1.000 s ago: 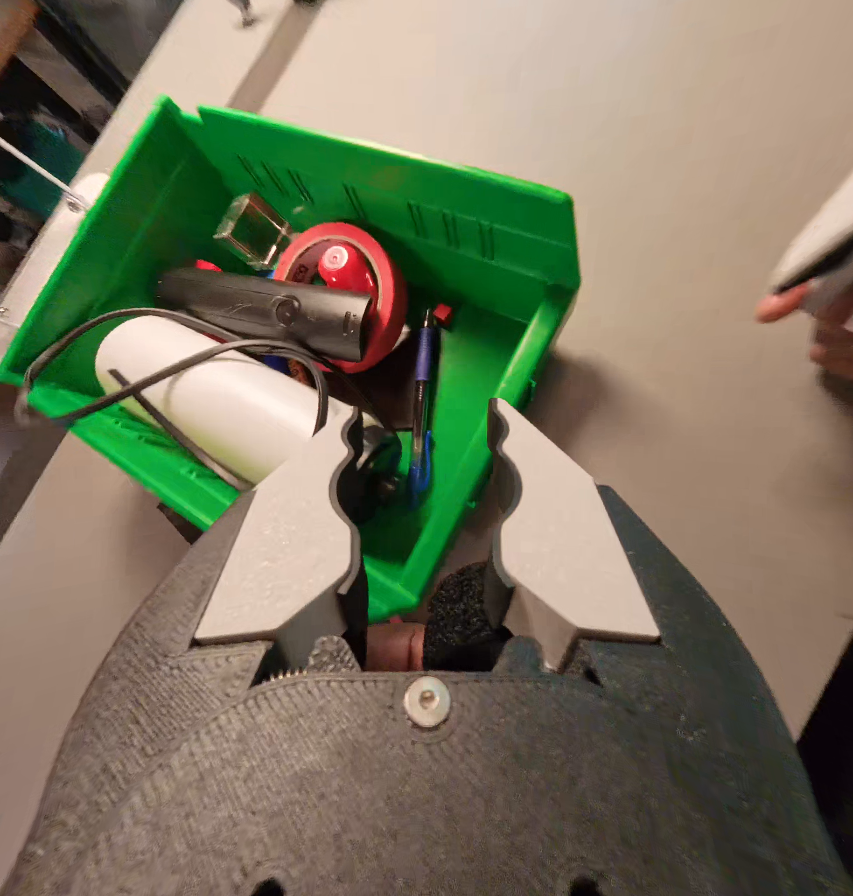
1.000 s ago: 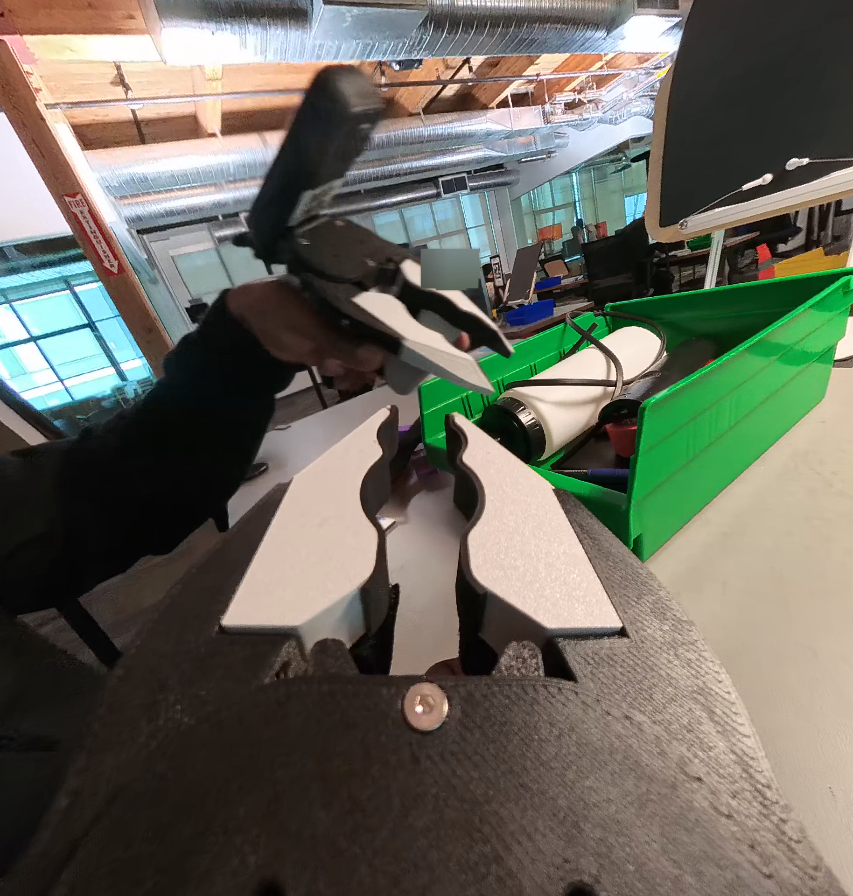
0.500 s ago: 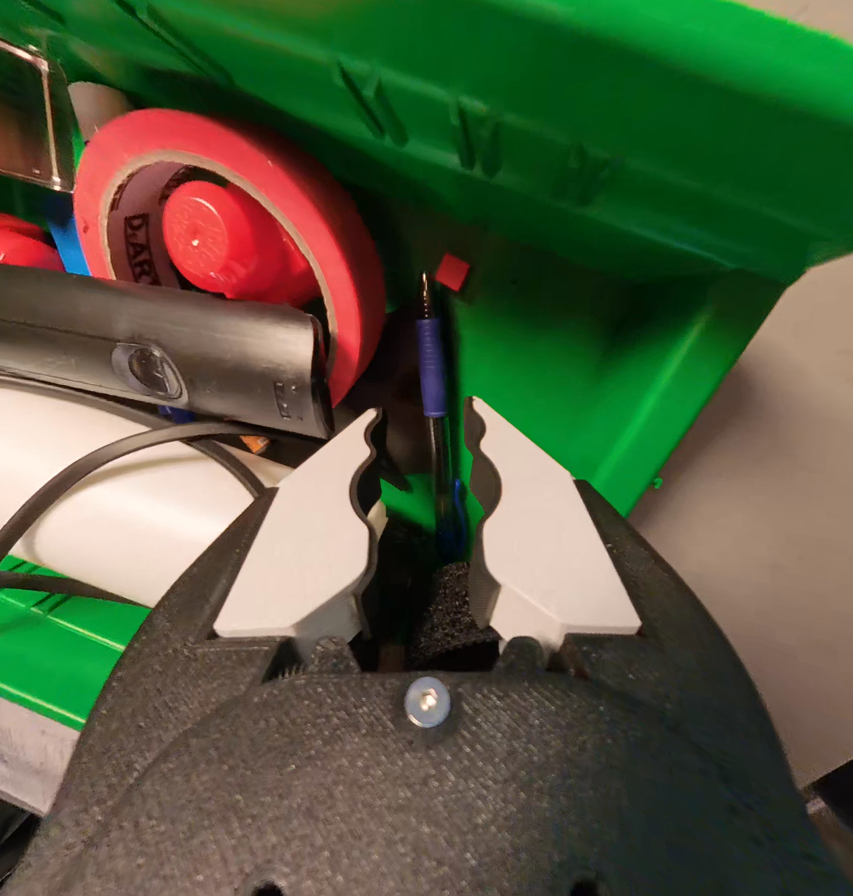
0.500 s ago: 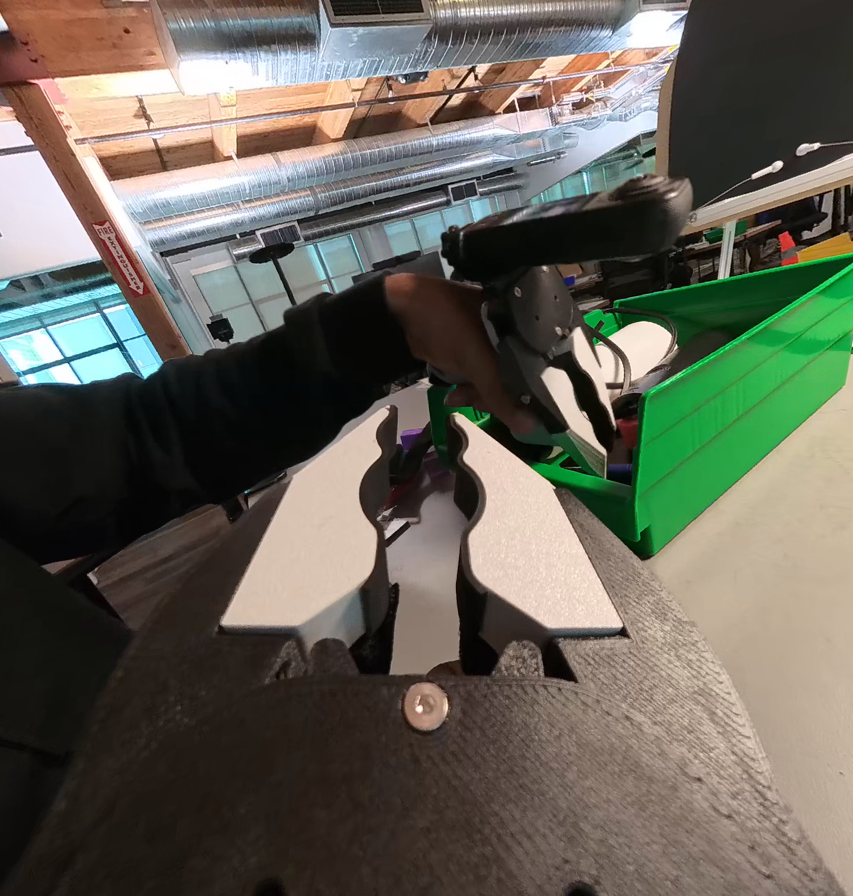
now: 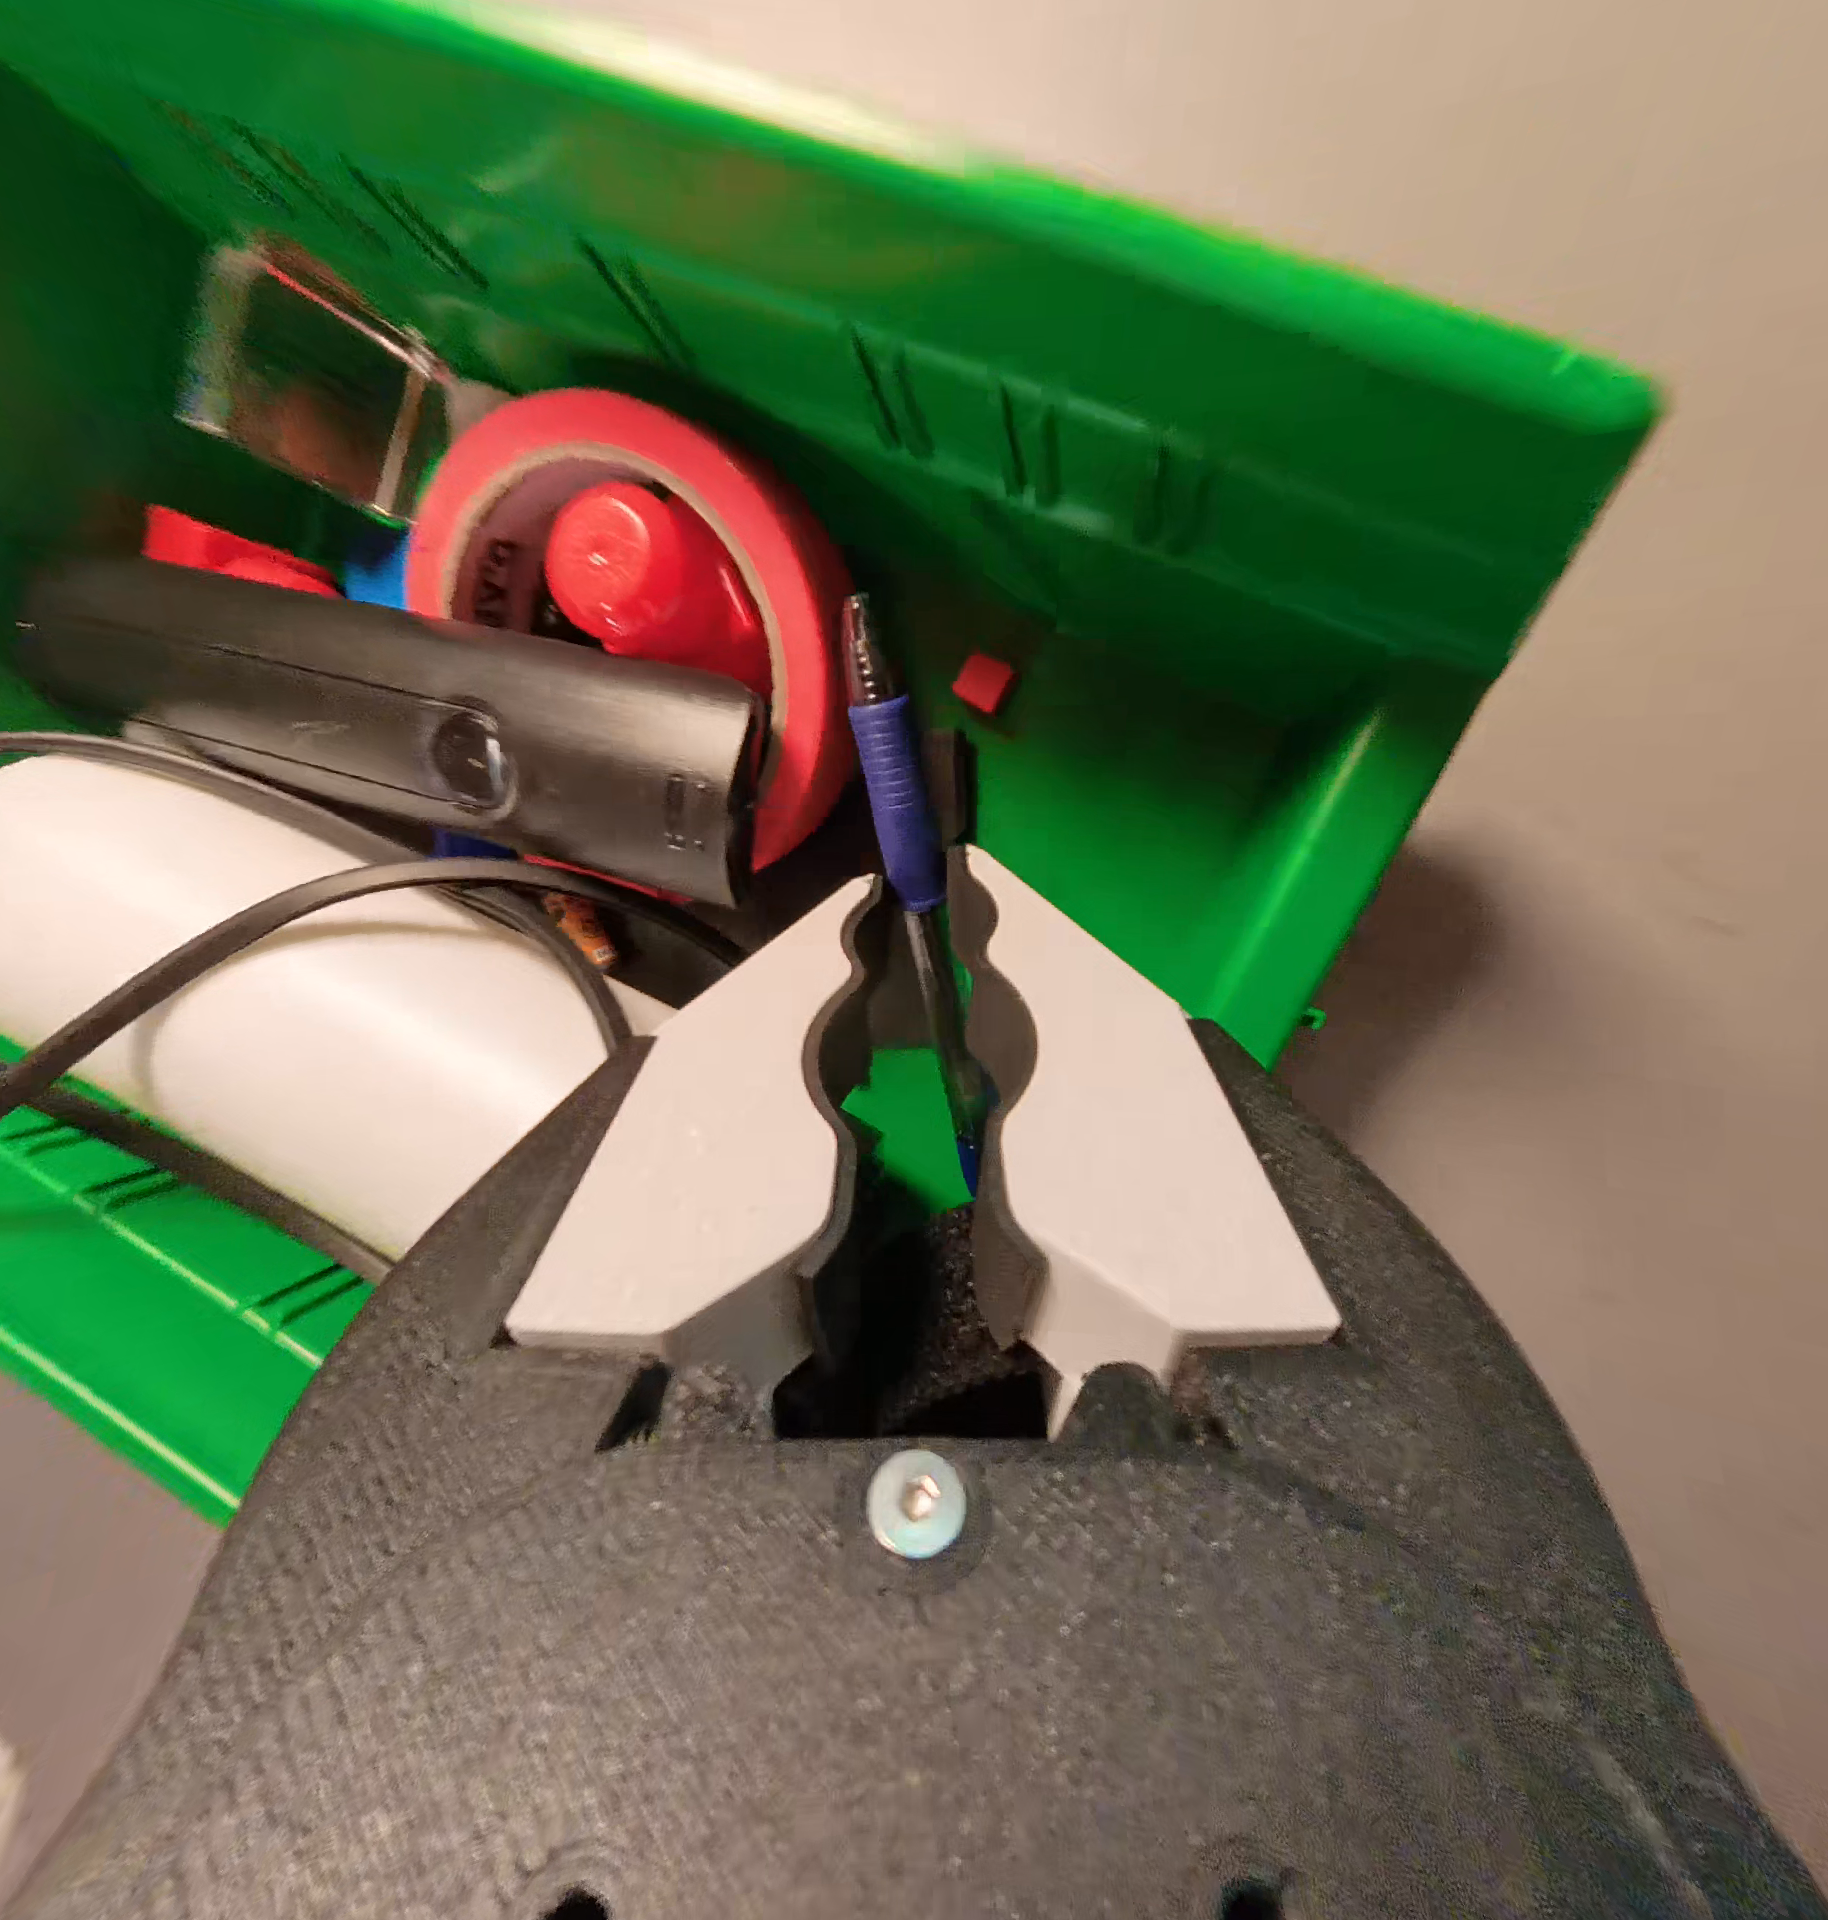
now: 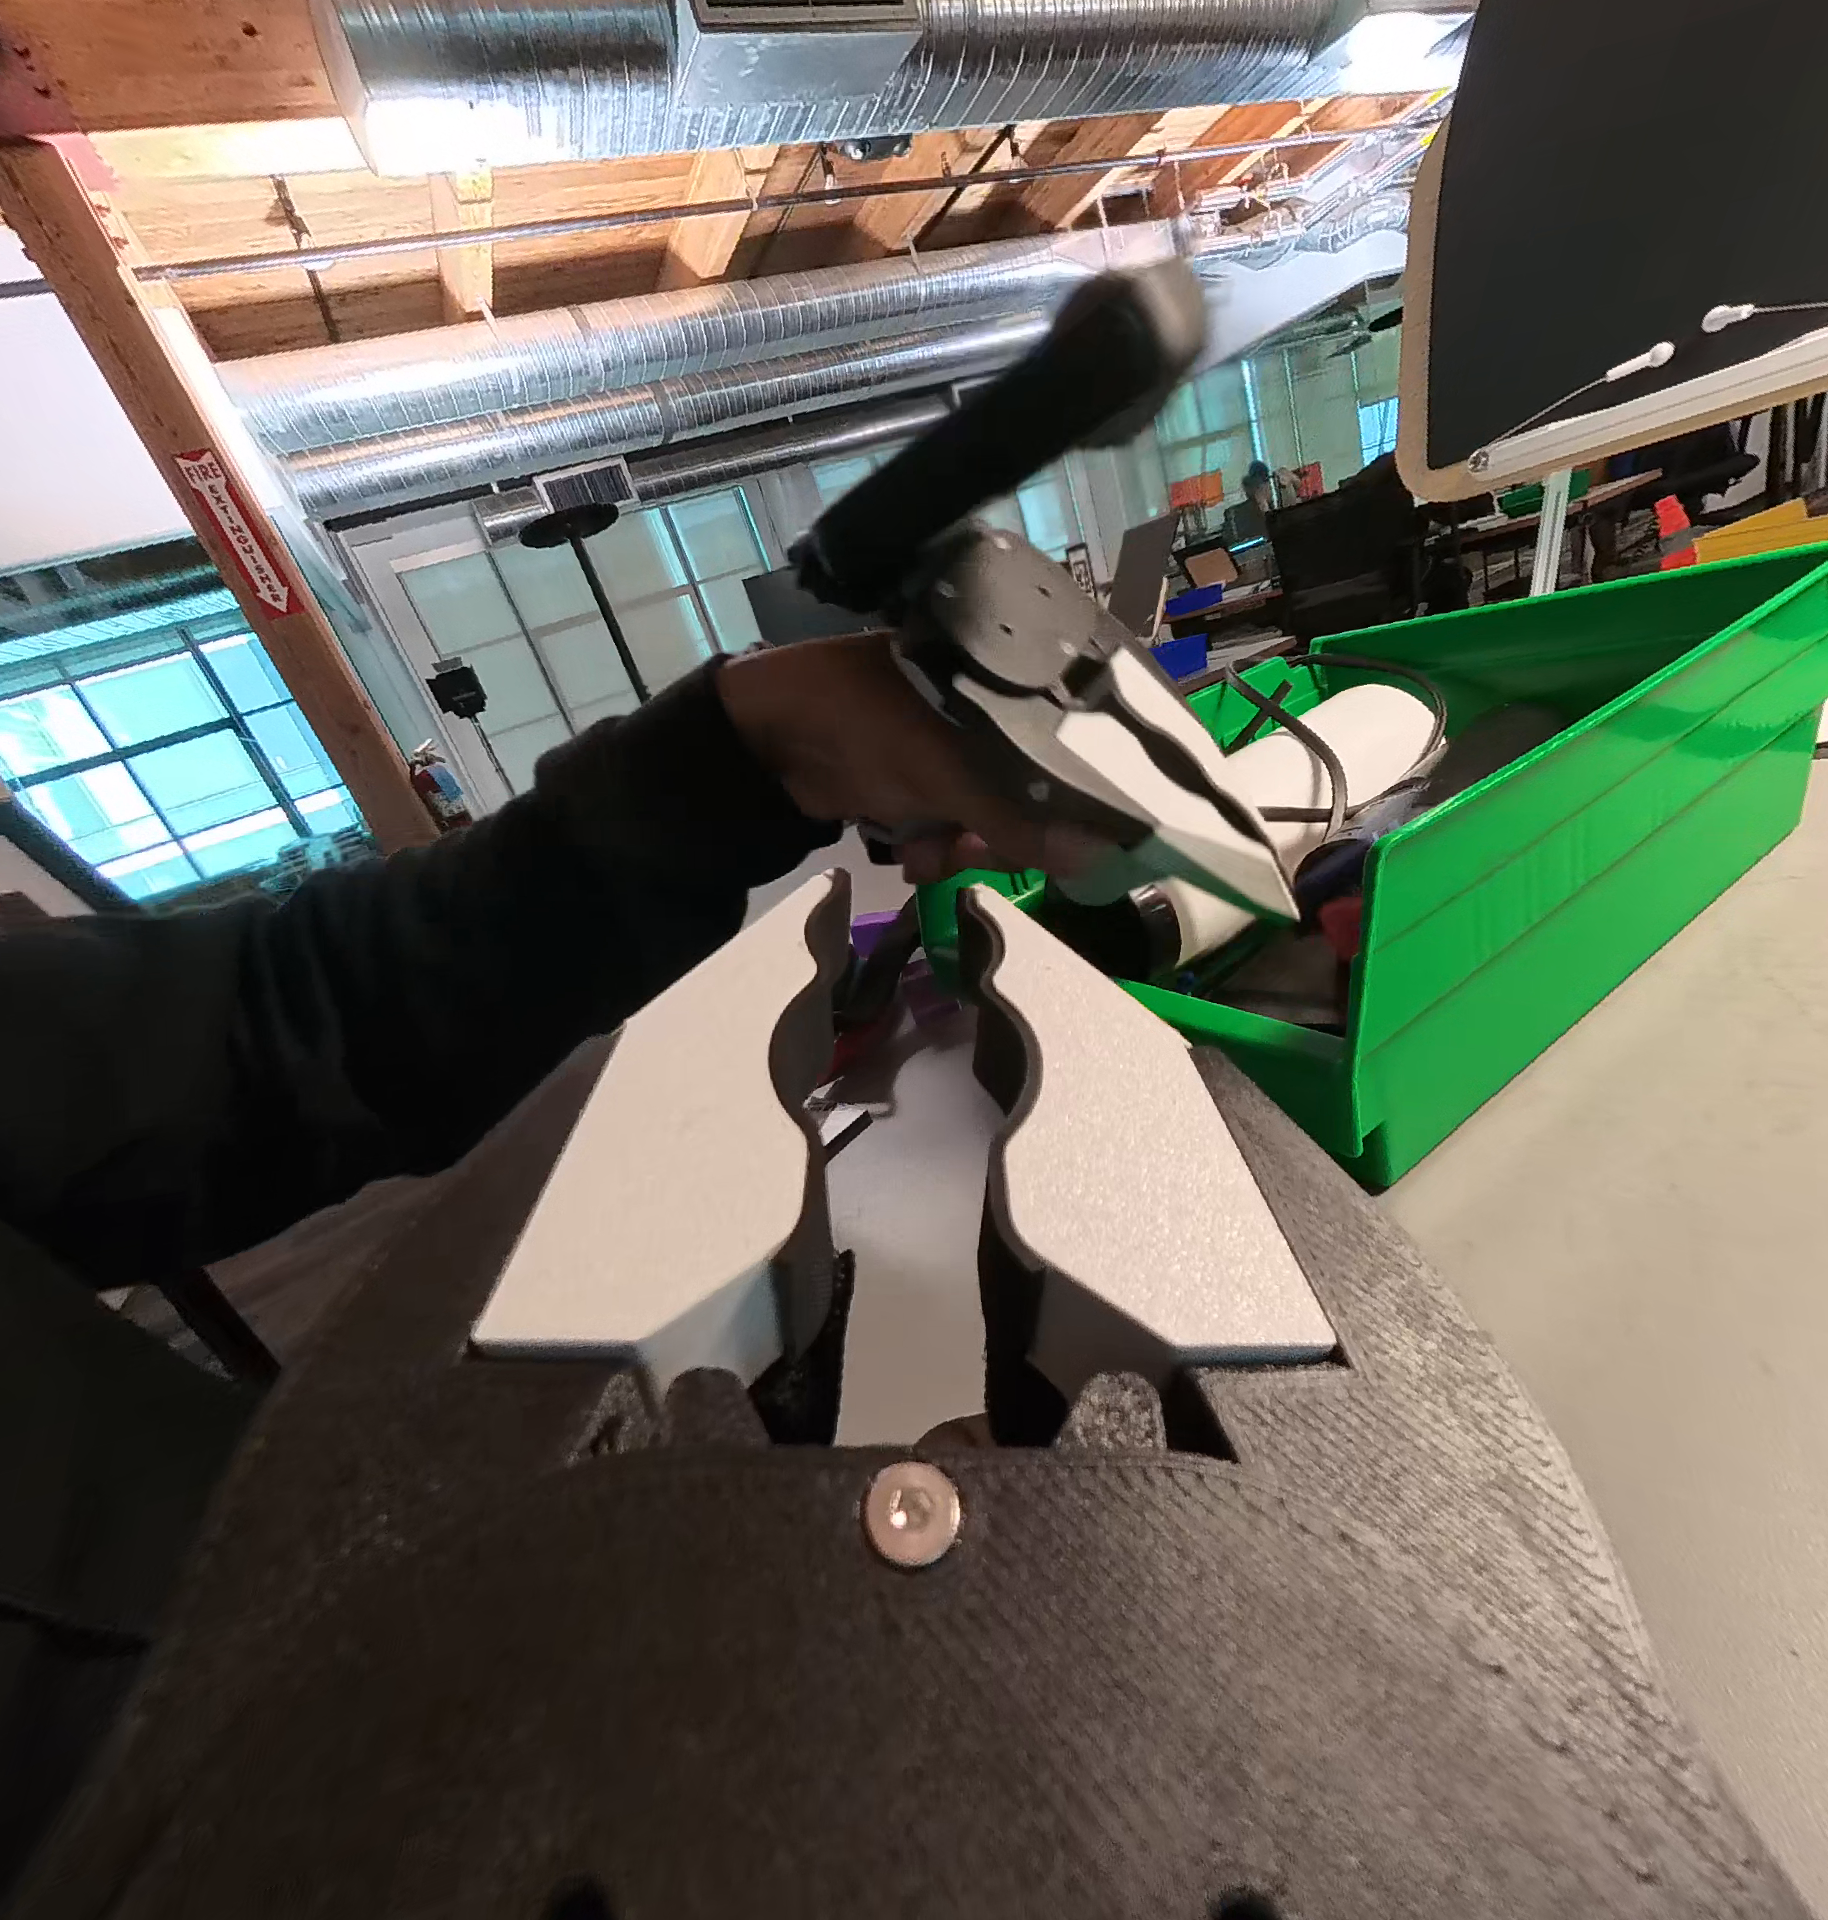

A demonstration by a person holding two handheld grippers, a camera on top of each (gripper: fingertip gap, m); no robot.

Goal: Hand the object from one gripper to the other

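Observation:
A blue pen (image 5: 894, 790) sits between the fingers of my left gripper (image 5: 915, 873), which is shut on its clear barrel inside the green bin (image 5: 1201, 436). The pen's tip points up toward the red tape roll (image 5: 785, 582). In the right wrist view the left gripper (image 6: 1268, 894) is held by a hand in a dark sleeve and dips into the bin (image 6: 1616, 883). My right gripper (image 6: 902, 885) is open and empty, low over the table to the left of the bin.
The bin also holds a black handheld device (image 5: 390, 707), a white cylinder (image 5: 266, 987) with a black cable over it, a clear block (image 5: 307, 416) and a small red cube (image 5: 983, 683). A dark board on a stand (image 6: 1658, 208) rises behind the bin. Across from one pair of fingers to the other is roughly 15 cm.
My left gripper went down into the bin, closed on the blue pen, and has drawn back a little with it. The right gripper has stayed put.

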